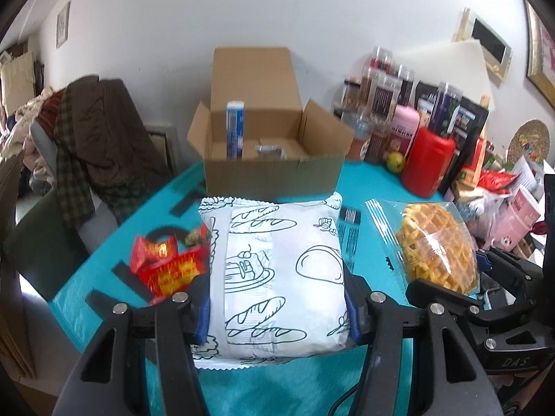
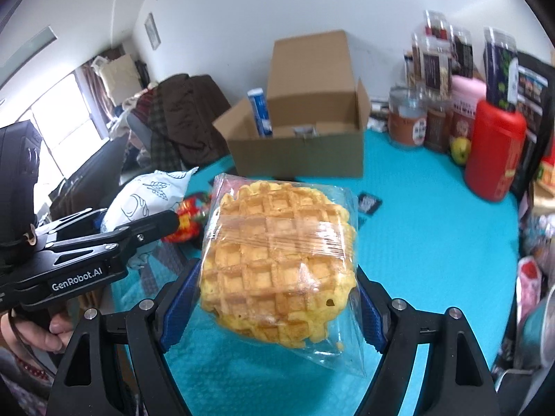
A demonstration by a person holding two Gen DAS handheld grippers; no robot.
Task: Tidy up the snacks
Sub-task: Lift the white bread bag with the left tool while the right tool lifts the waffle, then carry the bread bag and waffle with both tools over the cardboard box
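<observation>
Left gripper (image 1: pixel 277 306) clamps the white bread packet (image 1: pixel 277 277); right gripper (image 2: pixel 277 300) clamps the bagged waffle (image 2: pixel 279 260). Both packages are held above the teal table (image 2: pixel 433 242), near the open cardboard box (image 1: pixel 274 170).

1. We see a table covered in a turquoise textured mat (image 1: pixel 367 180).
2. An open cardboard box (image 1: pixel 270 173) stands on it near the far edge.
3. Red snack packets (image 1: pixel 166 263) lie at its left.
4. A red canister (image 1: pixel 428 161), a green apple (image 1: pixel 396 162) and clear jars (image 2: pixel 406 121) crowd its right side.
5. Black tape strips (image 1: pixel 100 300) mark the mat.
</observation>
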